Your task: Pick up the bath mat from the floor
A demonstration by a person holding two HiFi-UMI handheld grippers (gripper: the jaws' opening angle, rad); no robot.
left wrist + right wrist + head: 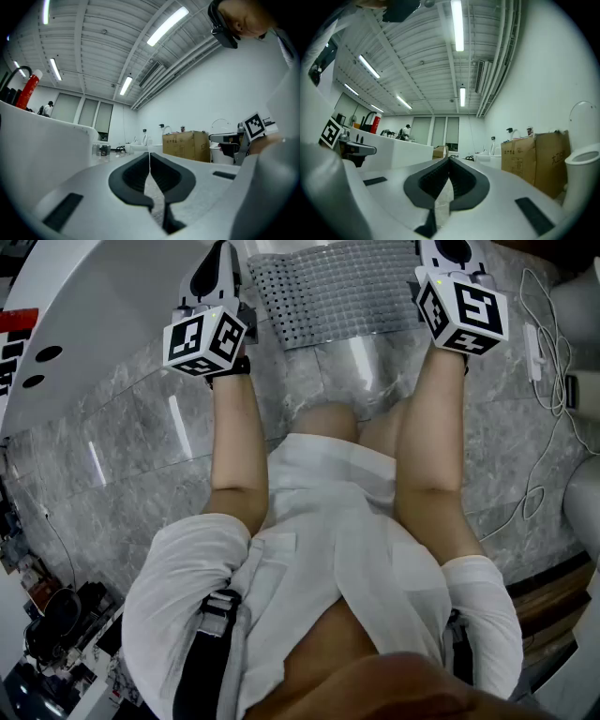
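Observation:
The bath mat [323, 287] is a grey mat with a bumpy dotted surface and a smoother, shiny lower part. It hangs in front of the person's legs, off the marble floor [141, 437]. My left gripper [223, 257] holds its left top corner and my right gripper [448, 251] holds the right one. Both point upward. In the left gripper view the gripper [150, 165] is shut, with a thin grey strip of mat [157, 199] pinched below the pads. In the right gripper view the gripper [449, 169] is shut on a pale strip of mat [442, 200].
A white bathtub [84, 306] runs along the left. White cables [542, 352] lie on the floor at the right, beside a white toilet [584, 154]. Cardboard boxes [186, 145] stand further back. A red bottle [28, 90] sits on the tub rim.

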